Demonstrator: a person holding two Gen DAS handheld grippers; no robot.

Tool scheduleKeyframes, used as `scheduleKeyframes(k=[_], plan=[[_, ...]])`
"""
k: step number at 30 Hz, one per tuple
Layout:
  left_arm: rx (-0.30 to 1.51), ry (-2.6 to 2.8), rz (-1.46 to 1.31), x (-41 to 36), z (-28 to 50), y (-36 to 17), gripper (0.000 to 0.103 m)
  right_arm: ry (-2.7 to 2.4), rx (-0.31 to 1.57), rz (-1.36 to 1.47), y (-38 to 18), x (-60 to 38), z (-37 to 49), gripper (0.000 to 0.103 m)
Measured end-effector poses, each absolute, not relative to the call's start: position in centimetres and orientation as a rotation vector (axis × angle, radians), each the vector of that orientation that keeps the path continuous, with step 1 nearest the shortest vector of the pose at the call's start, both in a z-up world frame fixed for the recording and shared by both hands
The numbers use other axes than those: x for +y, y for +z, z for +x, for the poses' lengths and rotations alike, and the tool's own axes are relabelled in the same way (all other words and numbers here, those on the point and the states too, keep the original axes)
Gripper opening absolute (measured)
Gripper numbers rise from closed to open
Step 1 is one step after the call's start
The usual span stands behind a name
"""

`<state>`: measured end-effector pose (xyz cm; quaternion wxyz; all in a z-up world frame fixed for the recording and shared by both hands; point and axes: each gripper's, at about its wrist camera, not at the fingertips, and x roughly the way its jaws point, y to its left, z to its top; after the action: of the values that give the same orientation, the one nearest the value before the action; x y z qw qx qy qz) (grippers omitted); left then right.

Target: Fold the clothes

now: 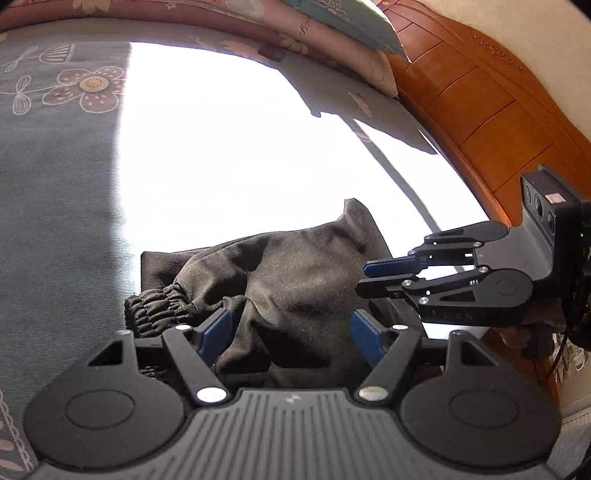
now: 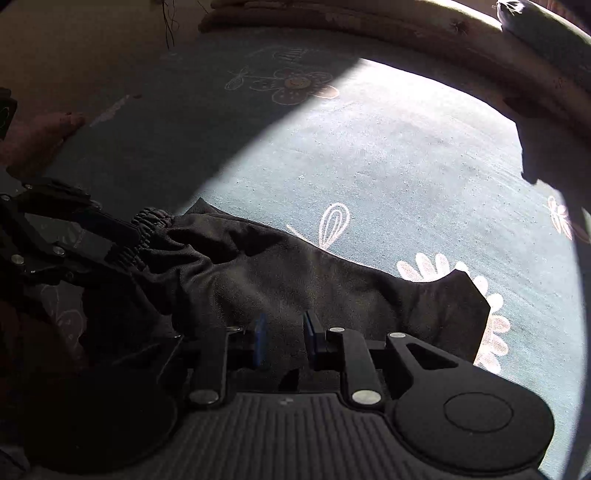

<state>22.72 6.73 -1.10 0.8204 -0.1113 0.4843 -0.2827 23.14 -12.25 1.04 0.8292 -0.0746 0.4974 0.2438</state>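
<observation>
A crumpled black garment (image 1: 288, 273) with a gathered elastic band (image 1: 159, 306) lies on the floral bedsheet (image 1: 55, 221). My left gripper (image 1: 291, 332) is open wide. Its blue pads (image 1: 216, 332) straddle the near part of the cloth beside the elastic band. My right gripper (image 1: 362, 278) reaches in from the right and is closed on the garment's right edge. In the right wrist view the garment (image 2: 295, 280) spreads ahead, and a fold of it sits between the nearly closed pads of my right gripper (image 2: 285, 338). My left gripper (image 2: 129, 240) is at the elastic band (image 2: 151, 218).
The grey-blue sheet has a glaring sunlit patch (image 1: 240, 147) behind the garment. Pillows (image 1: 332, 33) are stacked along the far edge. A wooden headboard (image 1: 480, 103) curves down the right side. A person's hand (image 2: 37, 136) shows at the left edge.
</observation>
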Motion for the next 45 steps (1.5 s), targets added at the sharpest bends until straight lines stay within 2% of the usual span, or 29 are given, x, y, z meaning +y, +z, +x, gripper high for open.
scheduleKeyframes(k=[6,12,16,24,32,39,45], plan=[[1.087,-0.547,-0.293,6.9,24.6,-5.1,0.071,0.472,1.088,-0.15,-1.0,-14.1,21.8,0.024],[1.108,-0.609,-0.25,4.8,25.1,-1.1,0.071,0.534,1.065,-0.128,0.3,-14.8,19.7,0.024],[1.118,-0.753,-0.332,1.1,26.7,0.0,0.076,0.624,1.074,-0.13,0.8,-15.0,17.5,0.024],[1.305,-0.774,-0.401,-5.7,29.3,-7.1,0.074,0.64,1.082,-0.147,-2.5,-14.5,15.9,0.024],[1.29,-0.845,-0.425,-6.5,28.4,-2.7,0.079,0.663,1.073,-0.12,-0.4,-14.1,14.3,0.028],[1.305,-0.8,-0.366,-8.6,29.0,-6.2,0.079,0.649,1.132,-0.085,-2.7,-14.0,14.0,0.029],[1.309,-0.785,-0.335,-7.9,28.6,-3.6,0.079,0.676,1.133,-0.049,-1.6,-14.7,13.5,0.029]])
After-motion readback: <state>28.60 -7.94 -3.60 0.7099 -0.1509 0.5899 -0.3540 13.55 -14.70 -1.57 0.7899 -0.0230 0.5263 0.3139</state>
